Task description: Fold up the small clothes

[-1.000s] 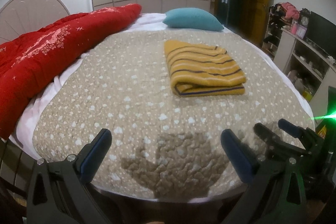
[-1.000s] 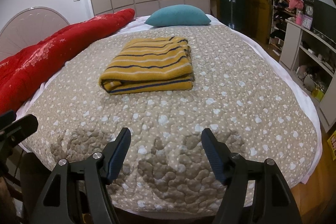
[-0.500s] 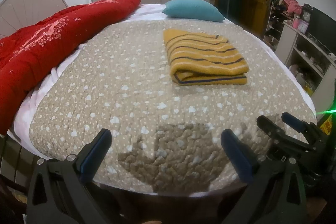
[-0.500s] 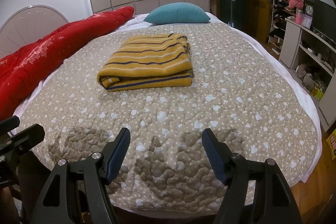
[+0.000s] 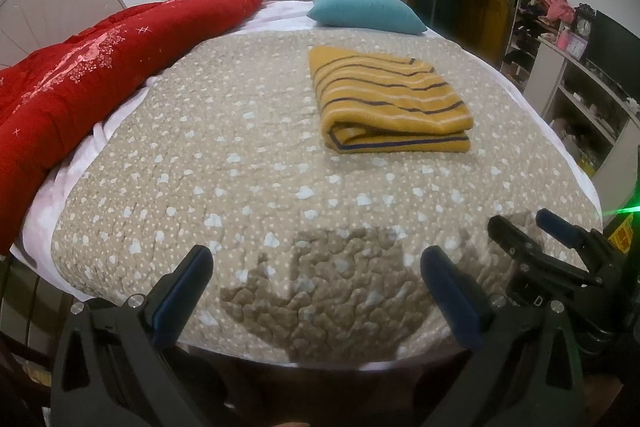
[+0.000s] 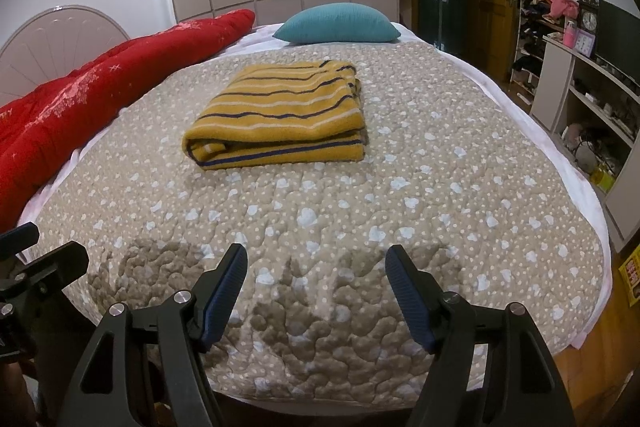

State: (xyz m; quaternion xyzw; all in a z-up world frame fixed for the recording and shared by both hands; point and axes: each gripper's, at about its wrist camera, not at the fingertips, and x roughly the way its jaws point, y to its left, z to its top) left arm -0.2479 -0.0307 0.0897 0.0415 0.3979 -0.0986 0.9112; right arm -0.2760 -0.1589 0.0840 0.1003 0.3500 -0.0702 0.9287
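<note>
In the left wrist view, the mustard-yellow knitted garment with dark and pale stripes (image 5: 390, 103) lay folded into a neat rectangular stack on the beige quilted bedspread dotted with pale hearts (image 5: 240, 163), right of centre and well away from the left gripper (image 5: 316, 291), whose blue-padded fingers (image 5: 184, 295) stood spread wide over the near edge of the bed with nothing between them. Compared with a second earlier, the garment kept its place and shape, while the camera had shifted slightly, so the bed's near edge showed a little higher in the picture. This view alone caught the right gripper (image 5: 532, 231) from the side at the lower right, its fingers likewise parted, with a green glare beside it. In the right wrist view, the same garment (image 6: 280, 119) sat left of centre, its thick folded edge with a dark blue band facing the camera, far from the right gripper (image 6: 316, 283), which was spread and empty above the bedspread (image 6: 440, 187). It looked a touch nearer than a second before. Here the left gripper (image 6: 36, 247) appeared only as black parts at the left edge. Both views showed the long red quilted comforter (image 6: 100, 87) and the teal pillow (image 6: 336, 23) beyond the garment.
</note>
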